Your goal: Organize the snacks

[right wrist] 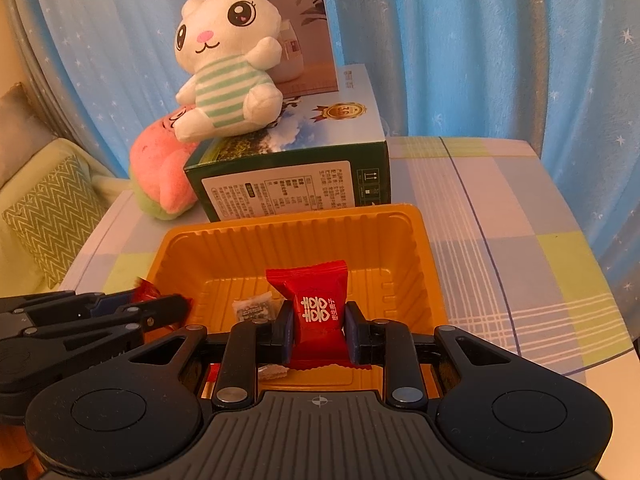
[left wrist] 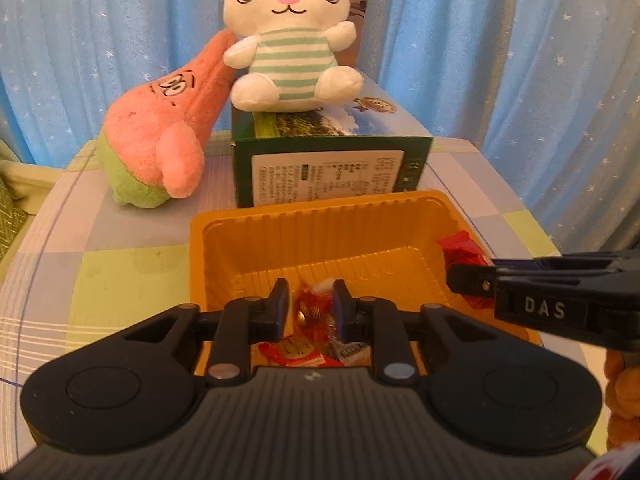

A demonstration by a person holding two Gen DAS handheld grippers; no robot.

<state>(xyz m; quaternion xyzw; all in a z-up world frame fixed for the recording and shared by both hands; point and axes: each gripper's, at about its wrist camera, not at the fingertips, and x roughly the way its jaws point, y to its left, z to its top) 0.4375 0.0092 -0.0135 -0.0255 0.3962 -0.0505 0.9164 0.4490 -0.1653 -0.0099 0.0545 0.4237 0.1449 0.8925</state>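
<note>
The red snack packet sits pinched in my right gripper above the orange tray. My left gripper stands slightly parted around a red candy, contact unclear; wrappers below lie half hidden.

We see the orange ribbed plastic tray resting level on the bench, holding loose wrapped snacks. A red snack packet with white characters stands upright above the tray's near edge; a small clear packet lies on the floor
</note>
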